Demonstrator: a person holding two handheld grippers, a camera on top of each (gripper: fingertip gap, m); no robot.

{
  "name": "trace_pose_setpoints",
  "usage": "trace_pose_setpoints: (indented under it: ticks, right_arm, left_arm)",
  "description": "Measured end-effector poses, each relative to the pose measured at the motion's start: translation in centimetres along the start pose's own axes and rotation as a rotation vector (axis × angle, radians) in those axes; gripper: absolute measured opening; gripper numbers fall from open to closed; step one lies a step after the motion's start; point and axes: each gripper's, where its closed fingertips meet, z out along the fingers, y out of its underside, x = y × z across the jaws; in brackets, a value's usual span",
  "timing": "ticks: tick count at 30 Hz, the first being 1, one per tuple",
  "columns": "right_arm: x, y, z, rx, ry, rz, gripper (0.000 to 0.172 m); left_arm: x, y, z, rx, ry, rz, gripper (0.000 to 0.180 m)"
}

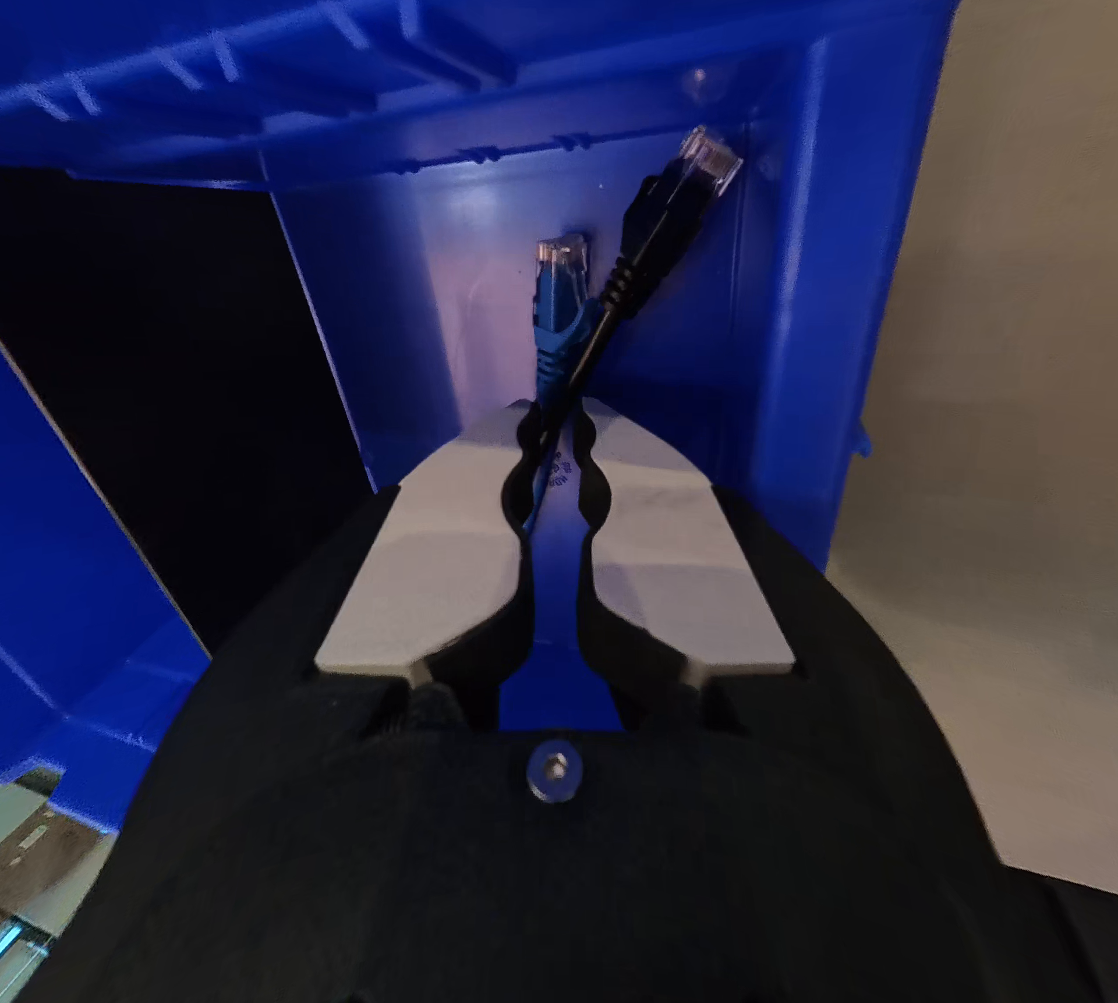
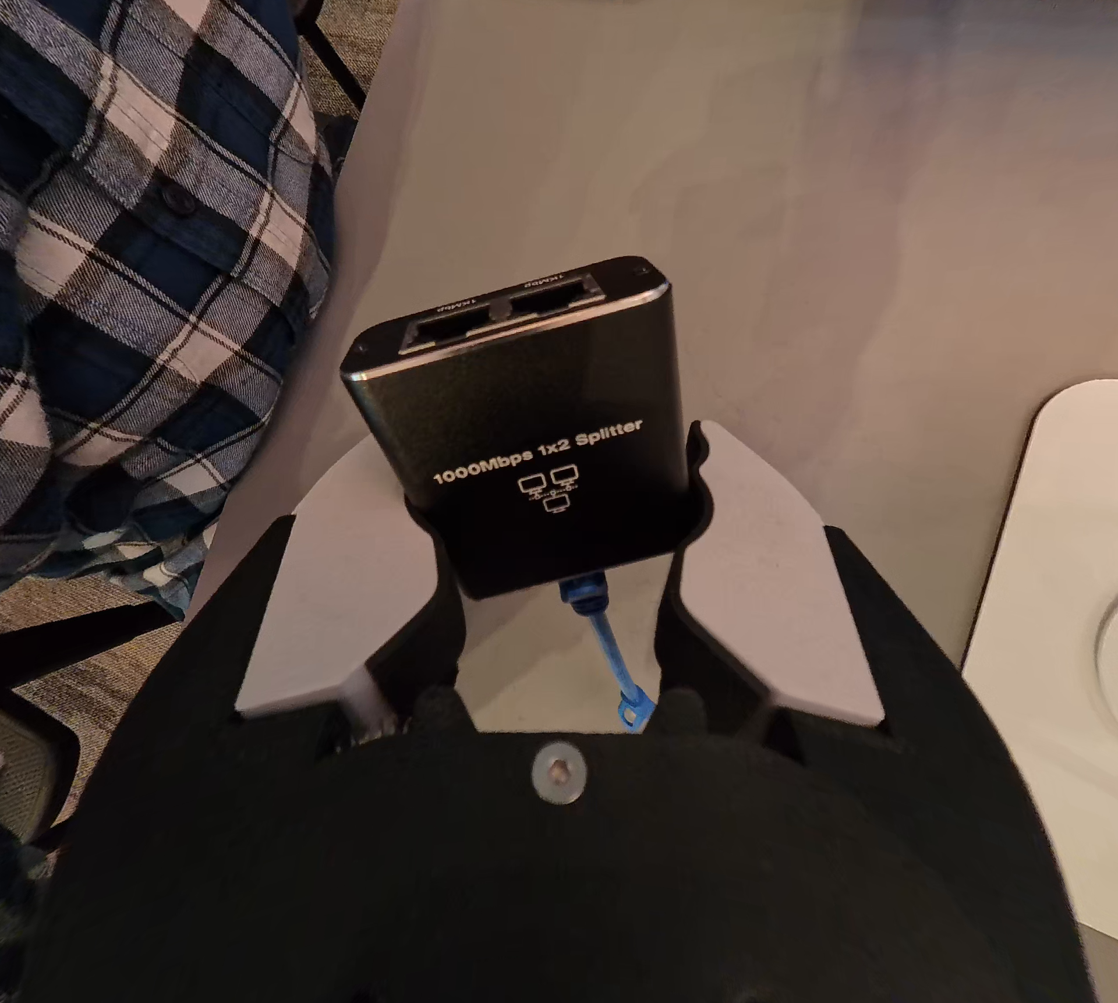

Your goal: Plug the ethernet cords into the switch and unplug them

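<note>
Cords left, switch right.
Left gripper (image 1: 555, 417) pinches blue cord (image 1: 559, 308) and black cord (image 1: 659, 236), plugs pointing up-frame at a bin (image 1: 605, 6); right gripper (image 2: 553, 490) clamps the switch (image 2: 520, 411), ports up-frame.

The left gripper (image 1: 553, 429) has its jaws nearly together, its fingertips (image 1: 590, 439) nipping two thin cords, one blue and one black. The right gripper (image 2: 553, 490) stands wide, its fingers (image 2: 699, 466) clamping the black switch's sides.

White lettering on black switch (image 2: 520, 429)
</note>
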Motion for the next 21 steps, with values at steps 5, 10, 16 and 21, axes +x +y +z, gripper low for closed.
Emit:
trace_pose_setpoints:
  ticks: [5, 10, 16, 21]
  right_arm:
    - [-0.1, 0.0, -0.1, 0.008, 0.003, -0.002, 0.08]
    - [-0.1, 0.3, -0.4, 0.013, 0.008, -0.002, 0.08]
    - [-0.4, 0.3, -0.7, 0.033, 0.019, -0.012, 0.08]
    - [-0.9, 0.5, -0.8, 0.043, 0.023, -0.017, 0.08]
  left_arm:
    - [-0.5, 0.0, -0.4, 0.008, -0.004, -0.02, 0.008]
    - [-1.6, 0.1, -2.3, 0.033, -0.019, -0.089, 0.007]
    - [-2.4, 0.9, -4.2, 0.037, 0.017, -0.195, 0.006]
    - [-1.1, 1.7, -2.8, -0.008, 0.064, -0.204, 0.006]
